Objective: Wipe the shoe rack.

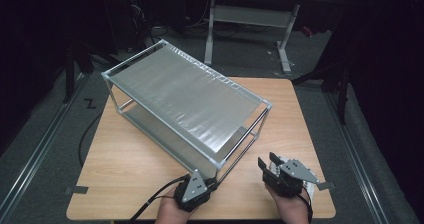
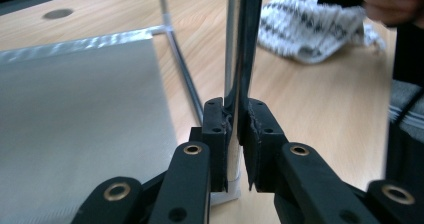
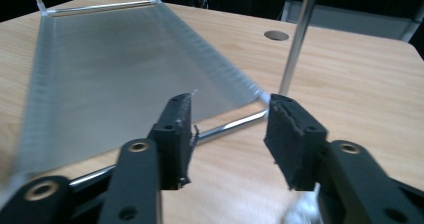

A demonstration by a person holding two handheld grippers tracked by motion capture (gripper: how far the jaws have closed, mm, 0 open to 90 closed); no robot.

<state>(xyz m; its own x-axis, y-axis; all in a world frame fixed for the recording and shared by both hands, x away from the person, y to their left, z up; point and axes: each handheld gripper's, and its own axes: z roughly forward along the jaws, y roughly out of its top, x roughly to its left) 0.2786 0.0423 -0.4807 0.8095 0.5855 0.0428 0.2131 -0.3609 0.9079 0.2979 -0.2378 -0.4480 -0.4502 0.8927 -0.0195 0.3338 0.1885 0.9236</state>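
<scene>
A two-tier rack point(image 1: 185, 96) of thin metal tubes with grey fabric shelves stands at an angle on the wooden table point(image 1: 125, 169). My left gripper point(image 1: 212, 176) is at the rack's near corner. In the left gripper view the left gripper point(image 2: 235, 116) is shut on that corner's upright post point(image 2: 235, 49), just above its foot. My right gripper point(image 1: 267, 160) stays to the right of the rack, near the table's front edge. In the right gripper view the right gripper point(image 3: 227, 119) is open with nothing between its jaws, facing the lower shelf point(image 3: 125, 69).
A black-and-white patterned cloth point(image 2: 310, 26) lies crumpled on the table beyond the held post, by the person's other hand point(image 2: 385, 1). Another desk frame point(image 1: 250, 19) stands on the floor behind the table. Bare wood point(image 1: 295, 114) lies right of the rack.
</scene>
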